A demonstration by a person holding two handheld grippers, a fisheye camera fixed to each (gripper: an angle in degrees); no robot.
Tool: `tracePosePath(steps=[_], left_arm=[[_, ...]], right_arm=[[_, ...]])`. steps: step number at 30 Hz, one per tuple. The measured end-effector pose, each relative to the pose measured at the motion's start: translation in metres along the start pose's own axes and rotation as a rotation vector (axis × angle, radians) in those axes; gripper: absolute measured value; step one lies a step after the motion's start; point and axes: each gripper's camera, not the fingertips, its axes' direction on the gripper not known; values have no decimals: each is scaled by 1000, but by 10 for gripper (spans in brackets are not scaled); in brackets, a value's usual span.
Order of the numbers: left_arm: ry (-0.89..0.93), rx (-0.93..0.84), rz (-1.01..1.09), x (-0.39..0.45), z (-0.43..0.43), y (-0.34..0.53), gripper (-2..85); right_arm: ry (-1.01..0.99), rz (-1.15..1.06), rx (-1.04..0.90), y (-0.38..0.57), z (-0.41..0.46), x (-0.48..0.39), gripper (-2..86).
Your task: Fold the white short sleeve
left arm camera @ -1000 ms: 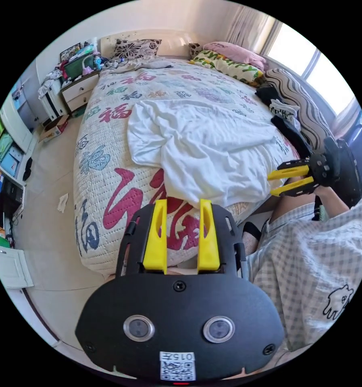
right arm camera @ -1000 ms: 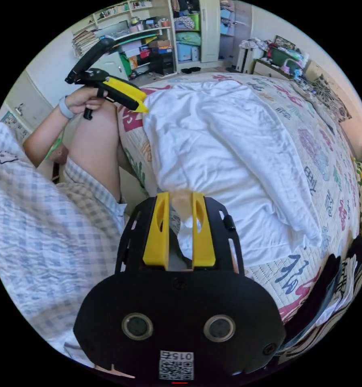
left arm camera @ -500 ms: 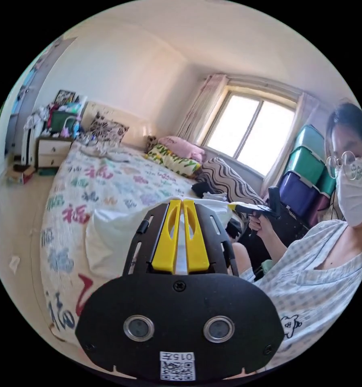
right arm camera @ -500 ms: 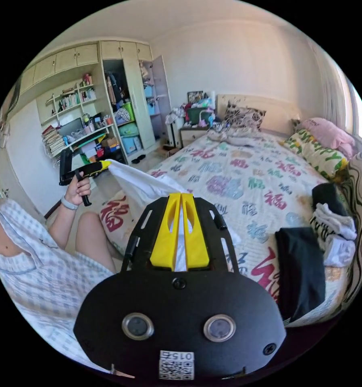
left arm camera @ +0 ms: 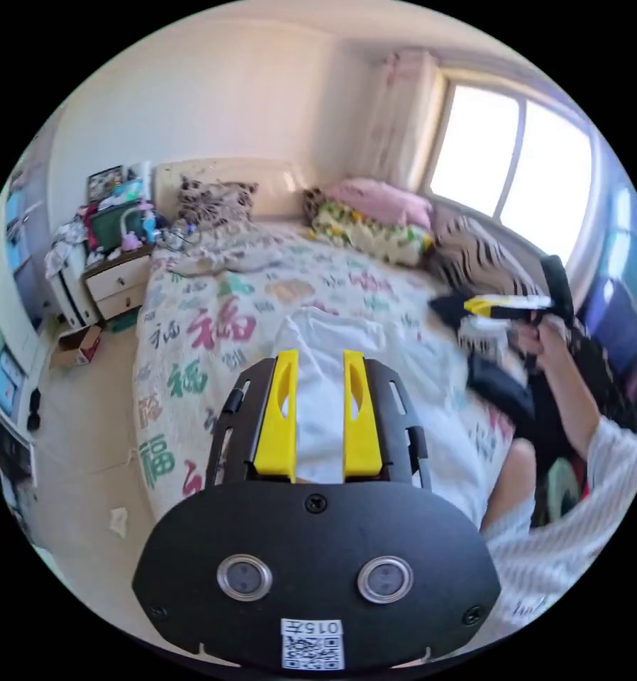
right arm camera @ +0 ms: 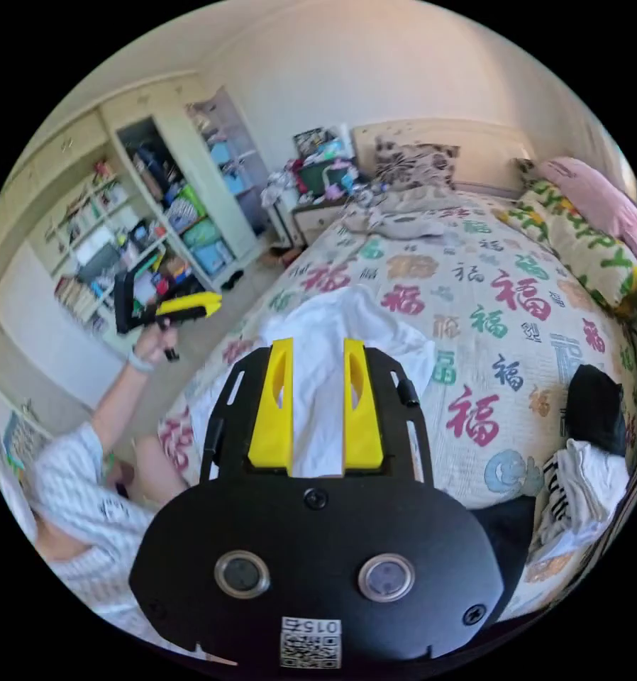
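You stand at the foot of a bed (left arm camera: 191, 333) covered by a quilt printed with large coloured characters, with pillows (left arm camera: 375, 213) stacked along the window side and a cluttered nightstand (left arm camera: 113, 269) at the head corner. Open shelves (right arm camera: 120, 248) full of boxes and books line the wall across the floor.

The white short sleeve (left arm camera: 318, 397) lies spread on the quilt near the foot edge, roughly in the middle of the bed's width, its far end reaching toward the centre of the bed. In the right gripper view the same shirt (right arm camera: 333, 340) lies rumpled, with one corner near the side edge of the bed.

Your left gripper (left arm camera: 317, 369) hangs above the shirt with its yellow jaws parted and nothing between them but the cloth seen below. Your right gripper (right arm camera: 317, 358) is likewise parted and grips nothing.

In the left gripper view your right gripper (left arm camera: 503, 306) appears blurred, raised over the window side of the bed above a pile of dark and white clothes (left arm camera: 489, 355). In the right gripper view your left gripper (right arm camera: 180, 306) is held up beside the bed's side edge, in front of the shelves. A black garment (right arm camera: 595, 408) and a folded white one (right arm camera: 581, 482) lie near the foot corner on the window side.
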Motion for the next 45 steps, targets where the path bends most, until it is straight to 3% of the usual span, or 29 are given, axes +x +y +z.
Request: tracePosePath(steps=[4,6,9,11,15,19,25,29,36,40,45], left_arm=[[-25,-294,-114,-1,35,129,121],[-23,-340,-185,-1,47,163,126],[-83,-219,-253,1,42,170,109],[-133,-243,-242,2,50,162,92],[-196,-283,-212,4,60,156,36],[-143,-187,-312,-9,24,175,16],[-21,-33,-423,-8,-49,222,9],[84,25,-466,7,-71,256,9],[211,-162,-559,23,-13,299,29],[50,-179,-580,24,-19,301,84],[16,-165,-538,28,-3,278,118]], right_arm=[[-17,-2,-205,131,39,-37,107],[-35,83,-276,171,59,-43,114],[-25,262,-332,219,85,-39,117],[2,320,-240,233,83,-39,114],[110,347,-256,240,91,-28,71],[-55,341,-240,251,89,-9,2],[-118,382,-169,276,40,34,-8],[-54,408,-101,294,-5,56,-5],[-117,516,-189,326,31,92,67],[-97,513,-233,322,56,100,92],[-13,475,-332,307,89,102,86]])
